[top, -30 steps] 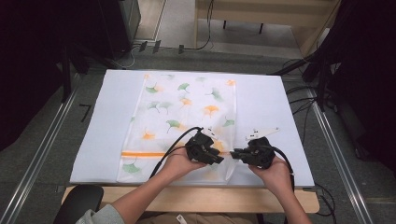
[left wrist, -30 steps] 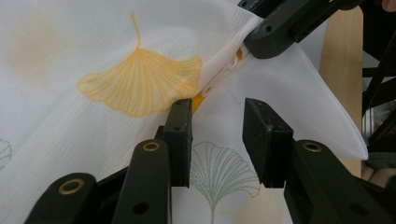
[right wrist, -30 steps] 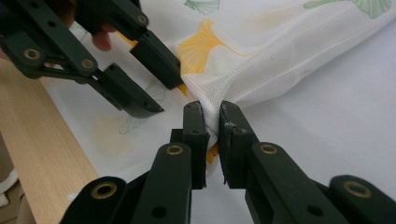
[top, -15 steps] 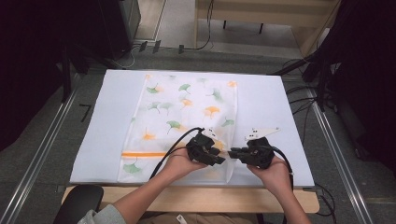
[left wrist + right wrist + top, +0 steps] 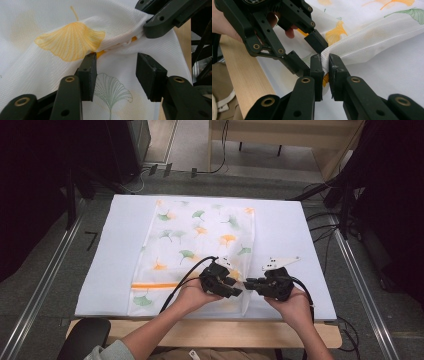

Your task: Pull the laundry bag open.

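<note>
Here, right gripper fingers pinching a fold of the leaf-print cloth at lower centre, left gripper fingers just opening, cloth loose between them.

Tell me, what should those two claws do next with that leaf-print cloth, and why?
Probably the left claw should close on the cloth again: its jaws have just been opening and stand apart around a raised fold, while the right claw pinches the edge.
</note>
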A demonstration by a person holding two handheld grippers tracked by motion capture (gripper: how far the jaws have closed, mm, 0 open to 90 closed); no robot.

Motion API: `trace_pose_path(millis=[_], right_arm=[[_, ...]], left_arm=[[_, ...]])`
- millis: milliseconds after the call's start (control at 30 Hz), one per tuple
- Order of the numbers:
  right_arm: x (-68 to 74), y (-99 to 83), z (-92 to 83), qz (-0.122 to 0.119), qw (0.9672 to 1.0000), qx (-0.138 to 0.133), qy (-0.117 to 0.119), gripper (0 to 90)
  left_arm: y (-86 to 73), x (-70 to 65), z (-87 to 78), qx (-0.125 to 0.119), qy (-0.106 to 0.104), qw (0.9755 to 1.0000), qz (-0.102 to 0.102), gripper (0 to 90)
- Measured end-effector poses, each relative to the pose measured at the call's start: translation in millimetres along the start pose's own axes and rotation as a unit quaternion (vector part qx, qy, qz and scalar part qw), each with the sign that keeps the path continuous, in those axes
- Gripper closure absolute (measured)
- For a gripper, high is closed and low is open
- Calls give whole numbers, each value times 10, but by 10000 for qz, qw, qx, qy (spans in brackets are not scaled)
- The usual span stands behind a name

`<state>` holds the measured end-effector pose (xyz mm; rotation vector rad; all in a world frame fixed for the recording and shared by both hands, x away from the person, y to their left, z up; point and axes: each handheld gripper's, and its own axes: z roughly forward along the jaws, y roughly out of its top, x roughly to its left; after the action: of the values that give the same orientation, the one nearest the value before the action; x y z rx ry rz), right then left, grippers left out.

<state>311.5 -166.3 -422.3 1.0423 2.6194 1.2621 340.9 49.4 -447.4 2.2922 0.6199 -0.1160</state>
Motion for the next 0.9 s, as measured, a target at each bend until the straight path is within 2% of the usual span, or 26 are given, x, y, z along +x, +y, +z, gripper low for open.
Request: trace_pose_path(millis=[100, 200, 300, 600, 667, 900], right_arm=[[-1, -2, 0, 29, 10000, 30, -6, 845], [-14, -7, -2, 42, 10000, 37, -29, 845], [-24, -11, -1, 40, 10000, 59, -26, 845], [-29, -12, 7, 55, 9999, 87, -56, 845], [-24, -9, 9, 48, 10000, 70, -53, 846], [-19, -6, 7, 71, 9999, 66, -51, 847]], left_arm=[[3, -16, 2, -80, -67, 9999, 28, 498], [5, -55, 4, -84, -118, 9997, 198, 496], [6, -64, 10, -68, -125, 9997, 213, 508], [21, -77, 3, -102, -266, 9995, 145, 665], [21, -81, 28, -61, -288, 9996, 41, 712], [27, -73, 46, -136, -197, 9997, 31, 745]])
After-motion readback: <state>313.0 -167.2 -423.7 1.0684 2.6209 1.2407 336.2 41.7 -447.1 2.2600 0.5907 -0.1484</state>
